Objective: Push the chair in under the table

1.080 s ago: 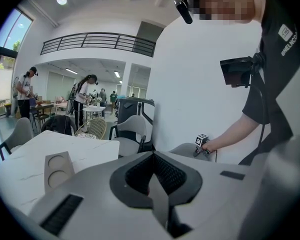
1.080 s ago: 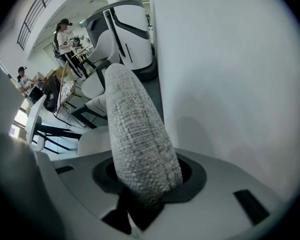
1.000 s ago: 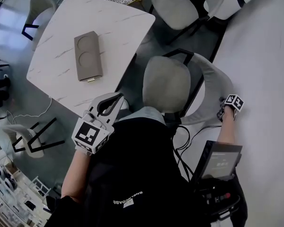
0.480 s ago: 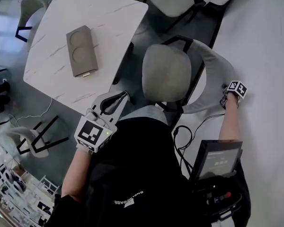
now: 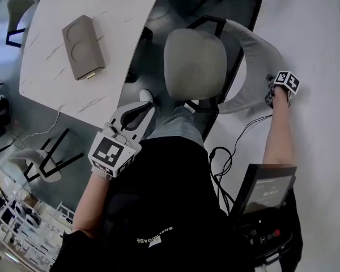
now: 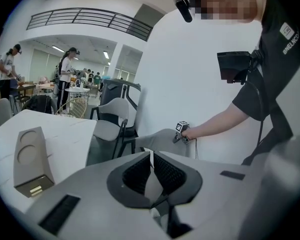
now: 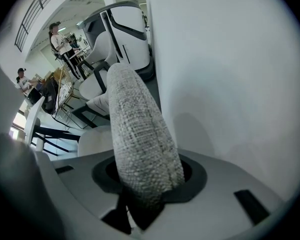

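The grey upholstered chair stands beside the white marble table, its seat just off the table's edge. Its curved backrest wraps round the right side. My right gripper is shut on that backrest; in the right gripper view the woven backrest edge fills the jaws of the right gripper. My left gripper hangs shut and empty near the table's near edge, left of the seat. From the left gripper I see the backrest and the right gripper's marker cube.
A grey box with two round hollows lies on the table. Another chair stands at lower left, and one more beyond the table. A white wall runs close behind the backrest. A cable trails on the floor.
My left gripper has sunk a little and drifted toward the chair seat. The right gripper has kept its hold on the backrest. The chair's gap to the table looks unchanged.
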Available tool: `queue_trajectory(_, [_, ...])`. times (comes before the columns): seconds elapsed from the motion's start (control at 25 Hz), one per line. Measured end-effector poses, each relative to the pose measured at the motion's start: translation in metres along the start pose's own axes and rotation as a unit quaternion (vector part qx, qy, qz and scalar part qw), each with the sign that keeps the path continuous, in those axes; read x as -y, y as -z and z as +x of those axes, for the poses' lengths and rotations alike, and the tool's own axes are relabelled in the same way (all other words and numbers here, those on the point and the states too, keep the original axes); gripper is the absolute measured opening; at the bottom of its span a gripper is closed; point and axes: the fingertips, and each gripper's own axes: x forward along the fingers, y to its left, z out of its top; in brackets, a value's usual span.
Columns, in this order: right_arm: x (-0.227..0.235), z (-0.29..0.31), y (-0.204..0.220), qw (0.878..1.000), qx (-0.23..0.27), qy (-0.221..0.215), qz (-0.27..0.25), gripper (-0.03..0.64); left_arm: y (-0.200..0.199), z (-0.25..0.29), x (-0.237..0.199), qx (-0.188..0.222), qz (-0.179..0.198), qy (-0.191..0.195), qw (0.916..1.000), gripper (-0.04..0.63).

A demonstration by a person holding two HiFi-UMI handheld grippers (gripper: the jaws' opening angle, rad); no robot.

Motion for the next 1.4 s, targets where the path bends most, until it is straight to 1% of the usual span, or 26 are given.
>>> queue_trajectory(0.16, [-0.002, -0.002, 0.004, 1.000, -0.002, -0.005, -0.002, 0.161, 0.002, 0.006, 0.008, 0.002, -0.009, 0.000, 1.0000, 0.008])
queue_trajectory(0.36, [-0.008, -0.002, 0.005, 1.000, 0.002, -0.009, -0.027, 0.146, 0.004, 0.013, 0.013, 0.009, -0.032, 0.005, 0.9994, 0.008])
queue_trajectory(0.56, [-0.019, -0.005, 0.023, 1.000, 0.002, -0.017, -0.022, 0.138, 0.003, 0.018, 0.019, 0.016, -0.039, 0.005, 0.9991, 0.008])
queue_trajectory(0.68, [-0.029, -0.006, 0.034, 1.000, 0.003, -0.019, -0.013, 0.135, 0.001, 0.019, 0.020, 0.023, -0.043, 0.003, 0.9988, 0.008])
queue_trajectory(1.04, [-0.055, -0.011, 0.061, 1.000, 0.010, -0.016, 0.023, 0.136, -0.002, 0.016, 0.023, 0.033, -0.039, -0.001, 0.9987, 0.008])
queue_trajectory(1.32, [-0.077, -0.015, 0.079, 0.997, 0.009, -0.031, 0.069, 0.135, -0.004, 0.008, 0.020, 0.042, -0.043, -0.010, 0.9982, 0.008])
queue_trajectory(1.4, [-0.085, -0.015, 0.083, 0.997, 0.010, -0.031, 0.071, 0.135, -0.003, 0.007, 0.019, 0.042, -0.044, -0.010, 0.9981, 0.008])
